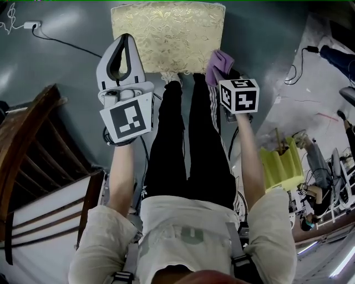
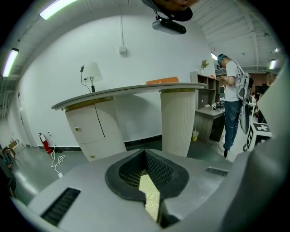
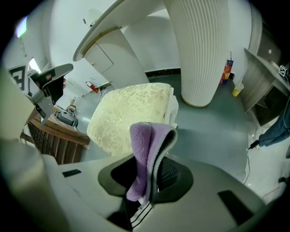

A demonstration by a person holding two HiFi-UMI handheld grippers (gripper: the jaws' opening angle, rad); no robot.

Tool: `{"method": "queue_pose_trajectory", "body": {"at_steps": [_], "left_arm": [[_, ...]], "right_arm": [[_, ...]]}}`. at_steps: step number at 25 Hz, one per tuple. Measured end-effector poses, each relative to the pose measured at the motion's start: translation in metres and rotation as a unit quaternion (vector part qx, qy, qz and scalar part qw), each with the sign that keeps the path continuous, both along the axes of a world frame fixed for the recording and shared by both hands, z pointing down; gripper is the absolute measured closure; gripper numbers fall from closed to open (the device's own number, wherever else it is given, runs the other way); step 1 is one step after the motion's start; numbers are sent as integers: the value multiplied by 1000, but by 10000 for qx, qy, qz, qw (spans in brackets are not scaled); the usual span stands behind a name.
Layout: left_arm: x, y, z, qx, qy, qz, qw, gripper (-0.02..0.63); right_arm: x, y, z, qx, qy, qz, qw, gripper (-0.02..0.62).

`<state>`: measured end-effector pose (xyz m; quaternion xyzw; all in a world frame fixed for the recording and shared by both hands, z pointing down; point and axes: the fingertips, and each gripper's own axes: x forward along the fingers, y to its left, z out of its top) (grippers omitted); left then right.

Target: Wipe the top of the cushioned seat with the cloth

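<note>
Bright ceiling strip lights (image 2: 59,8), high above the left fingers (image 2: 159,168), glare and light the wall (image 2: 136,50) evenly. Both gripper views bend and darken at their round edges. The head view is dimmer, its floor (image 1: 266,39) faintly sheened.

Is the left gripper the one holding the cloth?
No, the purple cloth is clamped in the right gripper, while the left gripper holds nothing.
</note>
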<state>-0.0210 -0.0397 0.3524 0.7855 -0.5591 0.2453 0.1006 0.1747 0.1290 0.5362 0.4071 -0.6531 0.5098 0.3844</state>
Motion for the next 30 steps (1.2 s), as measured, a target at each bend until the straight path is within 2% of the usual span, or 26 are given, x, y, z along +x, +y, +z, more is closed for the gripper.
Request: {"method": "queue_pose_trajectory", "body": {"at_steps": [14,21,23,25,28,30], "left_arm": [[-19,0,7,-21,2,-230,9997,600],[-18,-7,-19,192,180,-280,9993,600],[-16,-10,-38,310,217,-250,9990,600],[-16,-14,-68,472,196,-220,9985,600],[-17,-25,-126,783,135,-225,9966,600],[-20,-29,-165,779,201,-273,9964,600]], "right_arm": [[6,-1,6,-210,235,2,9995,500],[5,-10,-7,-609,512,-593,9951,500],[-3,-26,-31,-443,488,-584,9961,500],[-18,-52,-70,-79,309,-482,9983,500],[-43,-108,-148,786,149,-591,9950,500],[-61,-141,-210,1411,72,-737,9872,500]]}}
